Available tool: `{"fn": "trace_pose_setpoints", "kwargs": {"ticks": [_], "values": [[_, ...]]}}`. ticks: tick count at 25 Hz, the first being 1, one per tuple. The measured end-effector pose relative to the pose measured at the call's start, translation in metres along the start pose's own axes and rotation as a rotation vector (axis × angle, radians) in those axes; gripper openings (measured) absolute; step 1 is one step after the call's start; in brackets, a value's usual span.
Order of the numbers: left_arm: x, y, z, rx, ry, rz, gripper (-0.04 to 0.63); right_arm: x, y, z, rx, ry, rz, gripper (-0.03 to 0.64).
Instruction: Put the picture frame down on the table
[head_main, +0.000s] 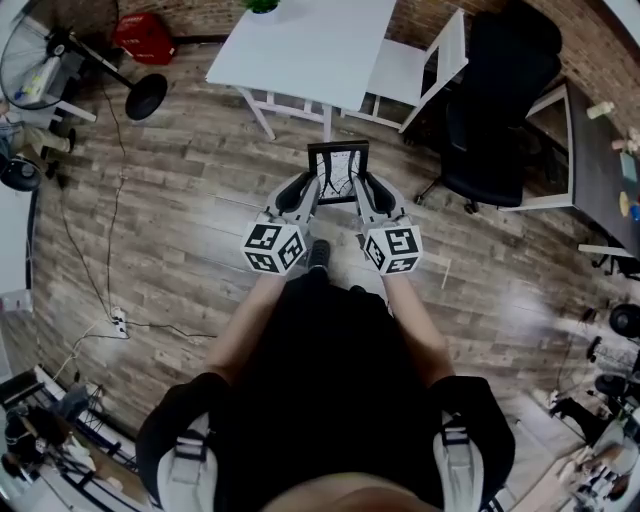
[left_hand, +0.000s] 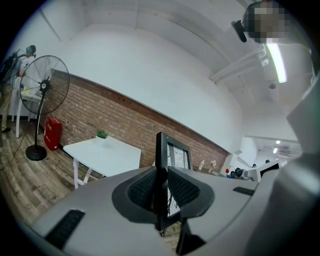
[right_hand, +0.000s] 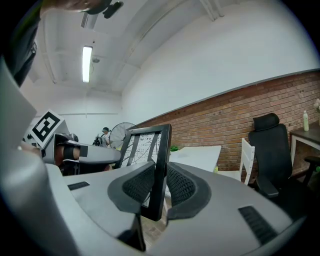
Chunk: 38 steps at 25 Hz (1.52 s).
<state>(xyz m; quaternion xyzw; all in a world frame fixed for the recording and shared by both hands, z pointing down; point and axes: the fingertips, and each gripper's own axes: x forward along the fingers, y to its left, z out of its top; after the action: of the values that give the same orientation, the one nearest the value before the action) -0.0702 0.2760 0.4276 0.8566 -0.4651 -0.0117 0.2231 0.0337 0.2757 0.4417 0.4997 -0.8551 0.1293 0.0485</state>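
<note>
A black picture frame (head_main: 338, 172) with a pale line drawing is held upright in the air between both grippers, short of the white table (head_main: 310, 48). My left gripper (head_main: 310, 188) is shut on the frame's left edge (left_hand: 161, 165), seen edge-on between its ribbed pads. My right gripper (head_main: 364, 188) is shut on the frame's right edge (right_hand: 161, 165). The white table (left_hand: 102, 155) stands ahead by the brick wall, with a small green plant (left_hand: 101, 134) on its far edge. In the right gripper view the table (right_hand: 197, 156) shows behind the frame.
A white chair (head_main: 420, 68) stands right of the table, and a black office chair (head_main: 500, 110) farther right beside a dark desk (head_main: 600, 165). A standing fan (head_main: 60, 60), a red can (head_main: 145, 38) and floor cables (head_main: 110, 250) lie left. Person stands by the fan (left_hand: 25, 55).
</note>
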Motion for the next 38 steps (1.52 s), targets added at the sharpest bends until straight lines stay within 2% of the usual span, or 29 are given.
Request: {"fn": "trace_pose_setpoints", "kwargs": {"ticks": [9,22,38], "values": [[0.018,0.037,0.016,0.001,0.005,-0.030,0.080,0.041,0.003,0.003,0.015,0.000,-0.014,0.074],[0.027,0.055,0.020,-0.007,0.018,-0.038,0.080,0.062,0.002,0.002,0.017,0.023,-0.003,0.074],[0.094,0.065,0.046,0.023,0.015,-0.023,0.080,0.108,-0.050,0.027,0.015,0.023,0.024,0.074]]}}
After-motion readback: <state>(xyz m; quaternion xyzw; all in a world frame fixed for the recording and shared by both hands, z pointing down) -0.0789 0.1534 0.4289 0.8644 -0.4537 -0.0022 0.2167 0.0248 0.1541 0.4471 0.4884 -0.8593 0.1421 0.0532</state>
